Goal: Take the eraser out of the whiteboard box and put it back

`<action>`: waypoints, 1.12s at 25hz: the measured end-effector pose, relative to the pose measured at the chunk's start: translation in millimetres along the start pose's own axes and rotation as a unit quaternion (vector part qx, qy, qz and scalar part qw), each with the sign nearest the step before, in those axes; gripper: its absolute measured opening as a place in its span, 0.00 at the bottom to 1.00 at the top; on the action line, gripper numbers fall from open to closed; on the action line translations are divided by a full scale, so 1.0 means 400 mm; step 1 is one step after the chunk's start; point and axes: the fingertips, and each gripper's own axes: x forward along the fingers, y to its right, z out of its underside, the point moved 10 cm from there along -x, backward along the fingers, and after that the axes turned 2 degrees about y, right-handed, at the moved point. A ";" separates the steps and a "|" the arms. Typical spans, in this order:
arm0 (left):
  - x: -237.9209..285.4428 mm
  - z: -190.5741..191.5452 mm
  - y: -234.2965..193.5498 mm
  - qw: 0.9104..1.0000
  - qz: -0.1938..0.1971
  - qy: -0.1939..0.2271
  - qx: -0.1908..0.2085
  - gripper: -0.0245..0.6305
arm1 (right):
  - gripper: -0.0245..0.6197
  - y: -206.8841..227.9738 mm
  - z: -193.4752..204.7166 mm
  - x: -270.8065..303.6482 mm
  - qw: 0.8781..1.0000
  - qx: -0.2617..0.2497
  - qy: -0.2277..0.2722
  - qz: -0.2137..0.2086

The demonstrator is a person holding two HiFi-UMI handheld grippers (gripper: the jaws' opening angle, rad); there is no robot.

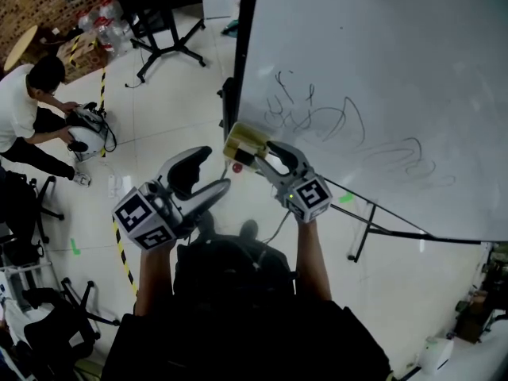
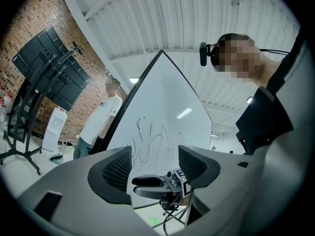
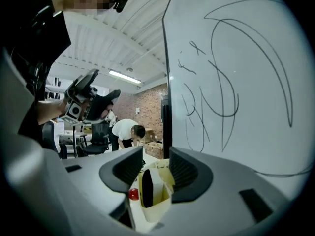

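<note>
A cream whiteboard box (image 1: 244, 141) hangs at the lower left corner of the scribbled whiteboard (image 1: 381, 70). The eraser (image 3: 146, 188), white with a black felt face, stands upright inside the box (image 3: 160, 200). My right gripper (image 1: 262, 155) is at the box; in the right gripper view its jaws (image 3: 156, 163) stand open just above the box, pads clear of the eraser. A small red thing (image 3: 133, 194) sits beside the box. My left gripper (image 1: 216, 167) hovers open to the left, holding nothing. In the left gripper view its jaws (image 2: 155, 163) frame the right gripper (image 2: 157, 183).
A person (image 1: 32, 101) crouches on the floor at far left over a white object. A black wheeled stand (image 1: 163, 38) is at the back. The whiteboard's leg frame (image 1: 373, 228) runs along the floor. Yellow-black tape (image 1: 121, 248) and office chairs (image 1: 32, 324) lie lower left.
</note>
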 end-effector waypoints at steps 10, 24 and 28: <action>0.019 0.019 0.054 1.000 -0.019 0.000 0.003 0.48 | 0.28 0.019 -0.074 -0.102 0.994 0.054 0.093 -0.025; 0.009 0.069 0.183 0.996 -0.080 -0.042 0.009 0.48 | 0.25 -0.019 -0.114 -0.244 0.965 0.126 0.219 -0.074; -0.013 0.067 0.189 0.996 -0.081 -0.038 0.010 0.48 | 0.25 -0.032 -0.115 -0.266 0.960 0.136 0.237 -0.067</action>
